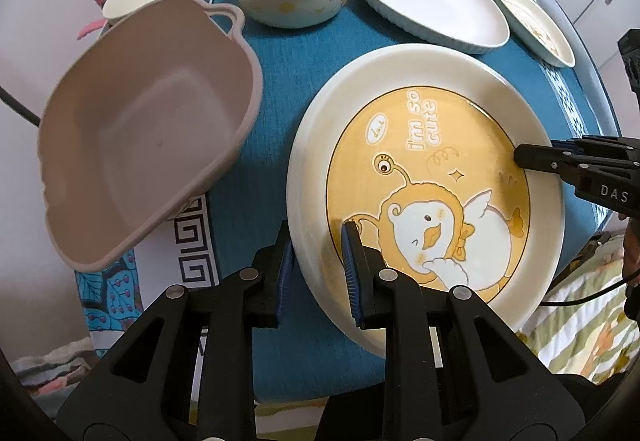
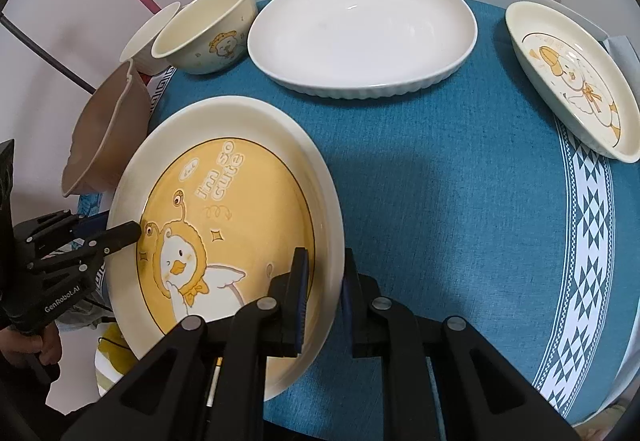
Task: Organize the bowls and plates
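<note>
Left gripper (image 1: 319, 269) and right gripper (image 2: 325, 297) both clamp the glossy round duck plate's (image 2: 248, 129) rim

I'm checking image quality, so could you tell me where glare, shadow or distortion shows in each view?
Left wrist: strong fisheye curving, glare streak on the duck plate rim. Right wrist: same curving, soft highlights on the white oval dish, plate shadow across the blue tablecloth.

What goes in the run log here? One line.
left tool: shut on duck plate | right tool: shut on duck plate | basin: beside plate
</note>
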Demonstrator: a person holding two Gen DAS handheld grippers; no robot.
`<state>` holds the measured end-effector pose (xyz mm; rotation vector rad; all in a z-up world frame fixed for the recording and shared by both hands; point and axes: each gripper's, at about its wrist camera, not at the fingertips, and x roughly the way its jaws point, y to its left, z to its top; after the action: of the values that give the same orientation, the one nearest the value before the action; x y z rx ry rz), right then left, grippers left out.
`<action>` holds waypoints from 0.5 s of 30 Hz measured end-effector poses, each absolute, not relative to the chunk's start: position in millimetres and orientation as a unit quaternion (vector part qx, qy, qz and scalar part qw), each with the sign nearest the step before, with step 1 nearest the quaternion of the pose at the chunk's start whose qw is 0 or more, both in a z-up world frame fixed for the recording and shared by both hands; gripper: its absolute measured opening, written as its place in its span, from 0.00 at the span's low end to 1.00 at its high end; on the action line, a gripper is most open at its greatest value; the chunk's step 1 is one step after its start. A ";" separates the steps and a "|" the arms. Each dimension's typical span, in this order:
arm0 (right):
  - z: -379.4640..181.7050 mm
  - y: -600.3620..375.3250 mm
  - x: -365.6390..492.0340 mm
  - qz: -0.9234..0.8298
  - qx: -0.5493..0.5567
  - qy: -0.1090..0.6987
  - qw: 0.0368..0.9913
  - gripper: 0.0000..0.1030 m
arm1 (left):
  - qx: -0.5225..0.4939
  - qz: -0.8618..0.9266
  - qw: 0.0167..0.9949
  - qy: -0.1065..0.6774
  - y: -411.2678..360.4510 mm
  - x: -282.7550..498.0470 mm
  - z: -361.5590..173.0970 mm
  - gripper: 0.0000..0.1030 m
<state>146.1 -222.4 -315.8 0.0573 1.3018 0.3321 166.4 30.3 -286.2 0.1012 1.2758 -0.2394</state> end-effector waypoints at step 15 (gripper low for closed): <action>-299.3 -235.2 131.5 0.147 0.046 0.590 0.793 0.13 | 0.058 -0.081 0.806 0.584 20.7 152.7 -272.8 0.19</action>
<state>131.5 -235.2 -299.3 0.0989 1.2686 0.3158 152.7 20.7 -272.8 0.1240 1.2494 -0.1735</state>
